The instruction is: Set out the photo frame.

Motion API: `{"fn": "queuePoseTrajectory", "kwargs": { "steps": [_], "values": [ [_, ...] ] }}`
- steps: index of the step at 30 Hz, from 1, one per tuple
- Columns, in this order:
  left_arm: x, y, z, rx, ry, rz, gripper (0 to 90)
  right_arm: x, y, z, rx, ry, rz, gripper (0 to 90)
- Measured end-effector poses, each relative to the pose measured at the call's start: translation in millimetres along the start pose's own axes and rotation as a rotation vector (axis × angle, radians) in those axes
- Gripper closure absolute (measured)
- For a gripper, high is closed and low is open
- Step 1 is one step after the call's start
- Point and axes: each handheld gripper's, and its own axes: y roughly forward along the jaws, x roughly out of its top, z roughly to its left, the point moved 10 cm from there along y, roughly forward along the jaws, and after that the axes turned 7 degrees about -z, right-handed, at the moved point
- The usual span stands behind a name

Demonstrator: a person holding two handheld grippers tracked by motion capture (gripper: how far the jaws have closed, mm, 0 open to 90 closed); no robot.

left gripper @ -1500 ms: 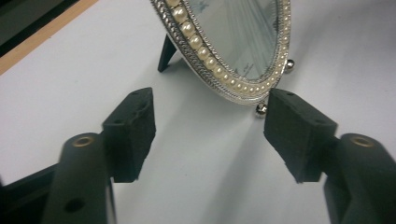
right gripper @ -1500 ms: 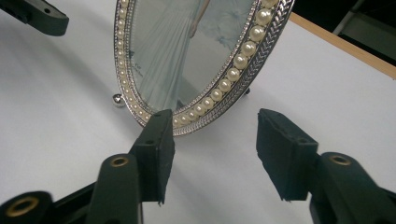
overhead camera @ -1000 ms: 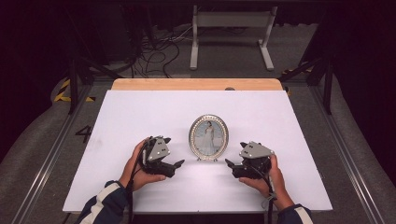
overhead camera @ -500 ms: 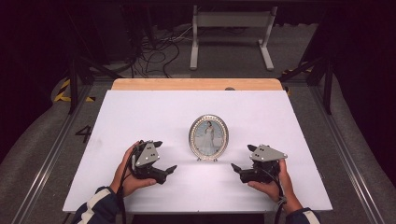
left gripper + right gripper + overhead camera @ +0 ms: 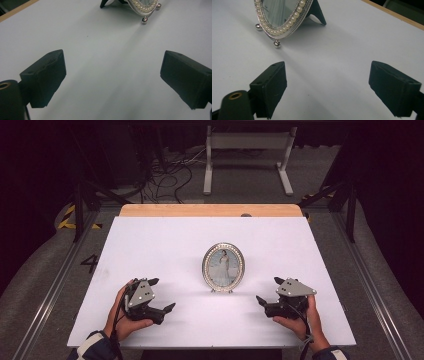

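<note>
An oval picture frame with a pearl-studded rim stands upright on small ball feet at the middle of the white table. My left gripper rests near the front edge, left of the frame and apart from it, pointing toward it. Its jaws have just been opening and stand wide with nothing between them; the frame's lower rim lies ahead. My right gripper sits to the frame's right, also open and empty, its jaws having just eased in slightly. The frame and its black back stand are close ahead.
A wooden strip runs along the table's far edge. Beyond it, cables lie on the floor and a white stand rises. Metal rails flank the table on both sides.
Both hands have drawn outward from the frame, the left to the left and nearer the front edge, the right to the right. The frame stays put.
</note>
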Motion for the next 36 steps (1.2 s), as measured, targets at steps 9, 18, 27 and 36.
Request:
{"fn": "queuePoseTrajectory", "kwargs": {
  "steps": [9,18,27,36],
  "values": [
    [-14.0,-16.1,11.7,0.052,-0.012,0.009,6.4,-7.2,-10.6,-10.3,-0.035,0.021,-0.007,15.1],
    [-24.1,-28.6,21.8,0.075,-0.026,0.016,6.0,-14.3,-16.5,-16.9,-0.059,0.025,0.002,15.0],
    [-40.7,-48.2,33.2,0.101,-0.080,0.014,5.9,-22.3,-23.8,-26.1,-0.088,0.044,0.004,14.6],
    [-61.5,-63.4,51.1,0.134,-0.111,0.041,4.3,-36.4,-35.9,-40.2,-0.123,0.092,0.006,13.5]
  ]
}}
